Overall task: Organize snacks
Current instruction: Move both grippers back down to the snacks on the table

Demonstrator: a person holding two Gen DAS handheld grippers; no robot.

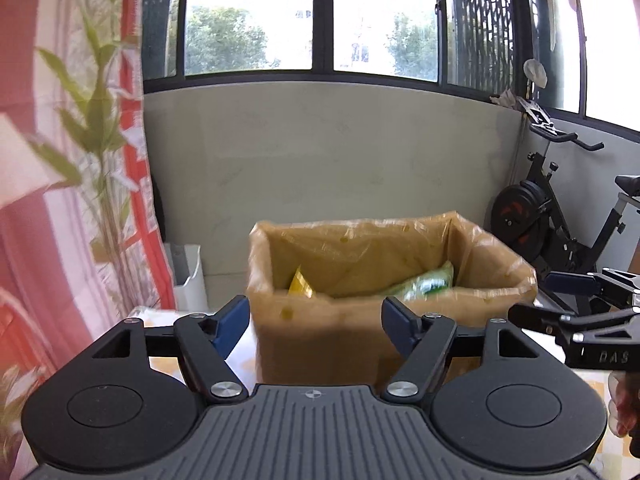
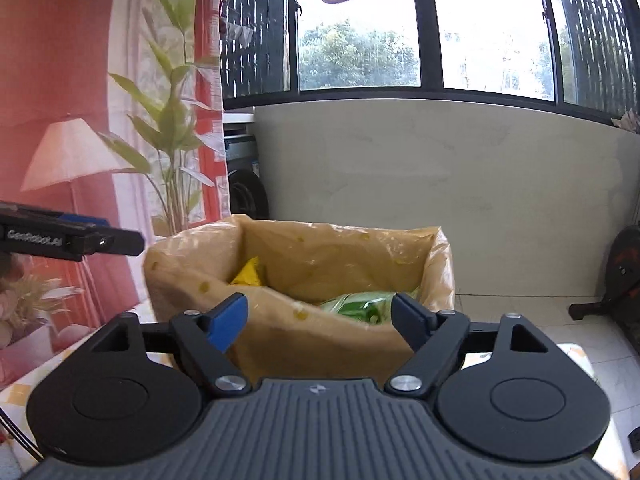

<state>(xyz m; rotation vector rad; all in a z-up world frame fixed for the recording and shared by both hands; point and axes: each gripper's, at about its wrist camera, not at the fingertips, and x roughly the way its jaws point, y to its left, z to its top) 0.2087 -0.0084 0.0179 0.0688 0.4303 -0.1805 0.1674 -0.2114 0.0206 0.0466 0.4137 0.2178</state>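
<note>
A cardboard box (image 1: 320, 344) (image 2: 320, 352) lined with a clear plastic bag stands on the table just beyond both grippers. Inside lie a yellow snack packet (image 1: 301, 283) (image 2: 249, 274) at the left and a green snack bag (image 1: 428, 282) (image 2: 362, 306) at the right. My left gripper (image 1: 316, 320) is open in front of the box's near wall, nothing between its blue pads. My right gripper (image 2: 320, 318) is open too, near the box's front rim, holding nothing. The right gripper's fingers (image 1: 576, 296) show at the right edge of the left wrist view. The left gripper's finger (image 2: 80, 240) shows at the left of the right wrist view.
A red curtain printed with a plant and a lamp (image 1: 72, 160) (image 2: 100, 140) hangs at the left. A grey wall under windows (image 1: 320, 152) stands behind. An exercise bike (image 1: 560, 220) is at the right, a white bin (image 1: 188, 276) on the floor left of the box.
</note>
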